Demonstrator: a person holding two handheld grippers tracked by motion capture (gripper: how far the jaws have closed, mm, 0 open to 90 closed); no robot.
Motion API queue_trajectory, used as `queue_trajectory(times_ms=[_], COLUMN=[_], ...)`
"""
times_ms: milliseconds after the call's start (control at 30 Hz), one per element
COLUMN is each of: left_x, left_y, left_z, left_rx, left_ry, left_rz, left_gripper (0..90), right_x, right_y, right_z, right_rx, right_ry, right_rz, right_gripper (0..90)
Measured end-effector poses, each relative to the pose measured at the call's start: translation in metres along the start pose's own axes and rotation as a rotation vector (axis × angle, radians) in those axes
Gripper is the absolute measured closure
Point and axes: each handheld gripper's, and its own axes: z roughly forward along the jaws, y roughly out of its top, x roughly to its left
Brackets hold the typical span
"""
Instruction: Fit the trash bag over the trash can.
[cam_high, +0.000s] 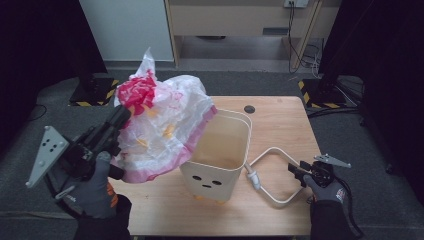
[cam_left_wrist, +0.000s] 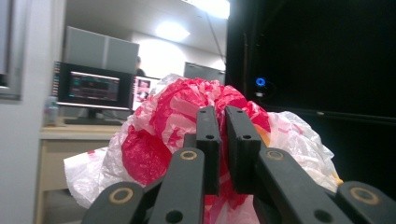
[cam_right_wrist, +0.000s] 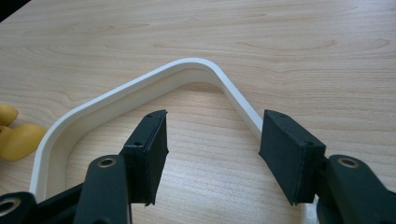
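A red and white plastic bag (cam_high: 160, 125) with yellow pieces inside hangs in the air at the left of a cream bin (cam_high: 220, 150) on the wooden table (cam_high: 280, 120); its lower edge drapes over the bin's left rim. My left gripper (cam_high: 122, 116) is shut on the bag's bunched red top (cam_left_wrist: 187, 107). The bin's white handle (cam_high: 272, 175) lies flat on the table to its right. My right gripper (cam_high: 296, 172) stands open at the handle's right bend (cam_right_wrist: 205, 70), one jaw inside the loop, the other over the handle bar.
Yellow pieces (cam_right_wrist: 18, 135) lie on the table beside the handle, and more show under the bin's front (cam_high: 210, 200). A dark round spot (cam_high: 249, 109) sits at the table's far side. Black stands with striped bases (cam_high: 92, 92) flank the table.
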Motion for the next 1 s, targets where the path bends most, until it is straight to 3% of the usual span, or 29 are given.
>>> queue_trajectory(times_ms=[267,433,733,867,1000], left_x=[-0.030,-0.045,-0.058,-0.060,-0.062], left_y=[-0.014,-0.022,-0.029,-0.027,-0.019], left_z=[0.030,0.042,0.055,0.057,0.057], left_rx=[0.010,0.030,0.048,0.055,0.031], left_ry=[-0.119,-0.165,-0.209,-0.212,-0.218], left_rz=[0.025,0.027,0.023,0.035,0.038], left_gripper=[84.0,84.0,84.8,86.1,86.1], right_x=[0.000,0.000,0.000,0.000,0.000], right_y=[0.000,0.000,0.000,0.000,0.001], right_z=[0.000,0.000,0.000,0.000,0.000], right_rx=[-0.001,-0.002,-0.004,-0.005,-0.005], right_ry=[0.004,0.005,0.007,0.008,0.008], right_rz=[0.002,0.004,0.006,0.006,0.006], right_gripper=[41.3,41.3,41.3,41.3,41.3])
